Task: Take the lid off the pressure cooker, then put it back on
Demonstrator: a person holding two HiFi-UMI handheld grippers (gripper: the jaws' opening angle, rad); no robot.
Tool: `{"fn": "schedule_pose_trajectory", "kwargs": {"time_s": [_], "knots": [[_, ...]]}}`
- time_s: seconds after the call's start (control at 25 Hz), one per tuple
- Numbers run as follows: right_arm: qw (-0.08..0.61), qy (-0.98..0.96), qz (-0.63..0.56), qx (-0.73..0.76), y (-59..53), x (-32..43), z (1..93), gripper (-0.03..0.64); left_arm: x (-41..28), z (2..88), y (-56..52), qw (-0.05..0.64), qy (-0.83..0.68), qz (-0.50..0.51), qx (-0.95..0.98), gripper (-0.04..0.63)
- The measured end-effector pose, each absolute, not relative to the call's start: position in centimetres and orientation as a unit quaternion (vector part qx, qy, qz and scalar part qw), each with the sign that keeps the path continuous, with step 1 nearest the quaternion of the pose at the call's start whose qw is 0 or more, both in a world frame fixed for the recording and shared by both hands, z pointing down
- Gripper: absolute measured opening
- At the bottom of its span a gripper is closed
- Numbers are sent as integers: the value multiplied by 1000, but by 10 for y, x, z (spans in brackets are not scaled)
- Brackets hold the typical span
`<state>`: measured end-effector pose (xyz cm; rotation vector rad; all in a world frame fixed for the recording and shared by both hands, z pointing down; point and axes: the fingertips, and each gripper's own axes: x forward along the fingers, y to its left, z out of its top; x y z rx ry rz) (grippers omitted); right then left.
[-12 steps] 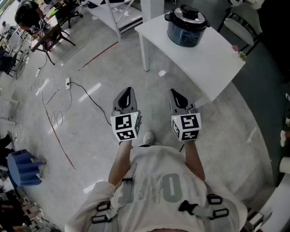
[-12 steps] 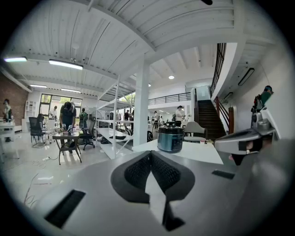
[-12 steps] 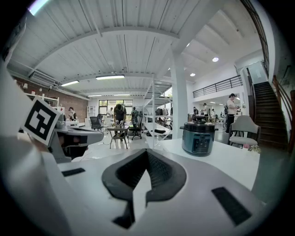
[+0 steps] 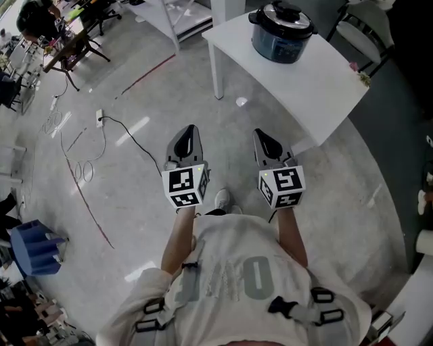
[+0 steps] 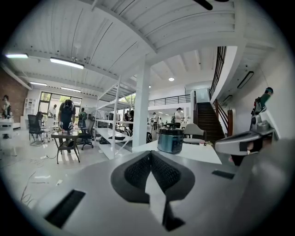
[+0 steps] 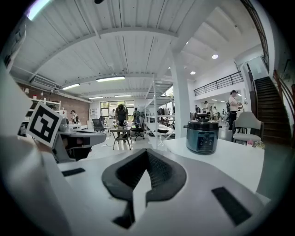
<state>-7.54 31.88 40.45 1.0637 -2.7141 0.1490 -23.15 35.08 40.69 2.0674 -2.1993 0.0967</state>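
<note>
The left gripper (image 4: 189, 132) has its jaws pressed together, pad against pad, with nothing between them. The right gripper (image 4: 260, 135) is the same: jaws fully together and empty. Both are held out in front of the person's chest over bare floor (image 4: 135, 88), side by side and apart from each other, the left one at 9 o'clock of the right. Neither touches anything. Each has its marker cube at the hand end, the left cube (image 4: 184, 187) and the right cube (image 4: 281, 187) both facing up towards the head camera.

The pressure cooker (image 4: 283, 34) stands on a white table (image 4: 325, 88), at about 1 o'clock from the grippers in the head view and well apart from both. Its lid (image 4: 282, 15) sits on top of the pot. The cooker is near the table's far end; the table's near corner lies at about 2 o'clock of the right gripper, close to it but not touching.

In the left gripper view the cooker shows just past the closed jaw tips, at about 1 o'clock, with the other gripper at 3 o'clock. In the right gripper view it shows at 2 o'clock of the jaw tips, with the other gripper at 9 o'clock.

A black cable (image 4: 128, 138) runs across the floor at 10 o'clock of the left gripper.
</note>
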Motion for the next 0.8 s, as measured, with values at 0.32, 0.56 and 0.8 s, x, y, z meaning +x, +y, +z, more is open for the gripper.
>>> {"fn": "schedule_pose_trajectory", "kwargs": {"time_s": [0.32, 0.56, 0.8], "knots": [[106, -922, 51, 370, 303, -100, 411, 6, -253, 408, 335, 54, -716, 14, 695, 17], [99, -915, 33, 390, 277, -116, 399, 6, -287, 403, 310, 59, -715, -3, 697, 17], [98, -911, 29, 400, 240, -115, 391, 6, -291, 396, 270, 57, -704, -1, 708, 17]]}}
